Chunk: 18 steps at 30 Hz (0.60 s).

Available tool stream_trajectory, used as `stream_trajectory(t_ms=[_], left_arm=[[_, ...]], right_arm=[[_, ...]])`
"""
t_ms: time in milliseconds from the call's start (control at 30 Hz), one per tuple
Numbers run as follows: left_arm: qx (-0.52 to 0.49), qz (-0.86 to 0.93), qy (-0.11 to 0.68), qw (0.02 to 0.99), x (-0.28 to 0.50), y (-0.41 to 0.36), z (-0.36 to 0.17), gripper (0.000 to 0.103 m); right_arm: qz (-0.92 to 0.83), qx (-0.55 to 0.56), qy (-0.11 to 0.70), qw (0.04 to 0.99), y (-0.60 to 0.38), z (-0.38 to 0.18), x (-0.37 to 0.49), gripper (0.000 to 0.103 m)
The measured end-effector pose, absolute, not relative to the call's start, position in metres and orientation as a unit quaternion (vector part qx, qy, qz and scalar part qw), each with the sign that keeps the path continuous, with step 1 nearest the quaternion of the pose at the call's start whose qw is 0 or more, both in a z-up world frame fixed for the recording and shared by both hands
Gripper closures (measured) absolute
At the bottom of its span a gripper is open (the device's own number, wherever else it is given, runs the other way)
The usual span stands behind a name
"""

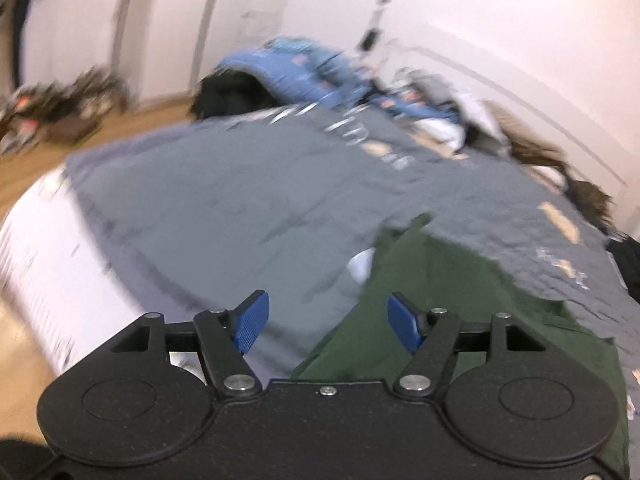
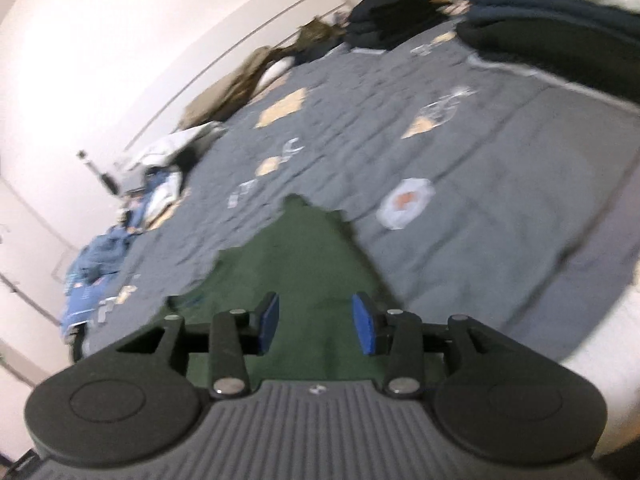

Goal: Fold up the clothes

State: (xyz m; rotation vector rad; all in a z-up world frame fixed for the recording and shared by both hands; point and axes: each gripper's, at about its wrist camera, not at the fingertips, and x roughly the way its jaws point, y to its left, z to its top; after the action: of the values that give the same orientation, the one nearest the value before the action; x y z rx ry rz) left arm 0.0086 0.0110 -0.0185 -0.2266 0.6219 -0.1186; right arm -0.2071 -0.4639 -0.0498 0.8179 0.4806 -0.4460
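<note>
- Left gripper (image 1: 328, 322): jaws apart, grasping nothing, above green garment (image 1: 460, 292).
- Right gripper (image 2: 316, 322): jaws apart, likewise empty.
- Garment lies on grey bedspread (image 2: 480, 184).

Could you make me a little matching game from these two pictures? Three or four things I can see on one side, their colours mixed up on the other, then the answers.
Things:
1. garment lying nearest the grippers
2. bedspread
3. pads on the jaws
4. floor beside the bed

Colours:
A. blue
B. wood brown
C. dark green
D. grey with small pale motifs

Pairs: 1-C, 2-D, 3-A, 4-B.
</note>
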Motion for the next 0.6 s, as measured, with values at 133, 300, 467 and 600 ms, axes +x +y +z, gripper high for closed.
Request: stream_trajectory(t_ms=[133, 300, 467, 600], left_arm=[[-0.059, -0.092, 0.279, 0.954, 0.034, -0.023, -0.005, 0.038], [-0.007, -0.133, 0.263, 0.956, 0.084, -0.062, 0.001, 0.044], [0.038, -0.158, 0.291, 0.943, 0.137, -0.092, -0.016, 0.057], [0.065, -0.161, 0.311, 0.934, 0.164, -0.1, -0.037, 0.059]], right_arm=[[-0.188, 0.345, 0.244, 0.887, -0.472, -0.037, -0.168, 0.057], [-0.155, 0.287, 0.261, 0.909, -0.481, -0.022, -0.119, 0.054], [-0.127, 0.274, 0.286, 0.909, -0.51, -0.031, -0.068, 0.053], [-0.118, 0.246, 0.307, 0.912, -0.52, -0.042, -0.037, 0.053]])
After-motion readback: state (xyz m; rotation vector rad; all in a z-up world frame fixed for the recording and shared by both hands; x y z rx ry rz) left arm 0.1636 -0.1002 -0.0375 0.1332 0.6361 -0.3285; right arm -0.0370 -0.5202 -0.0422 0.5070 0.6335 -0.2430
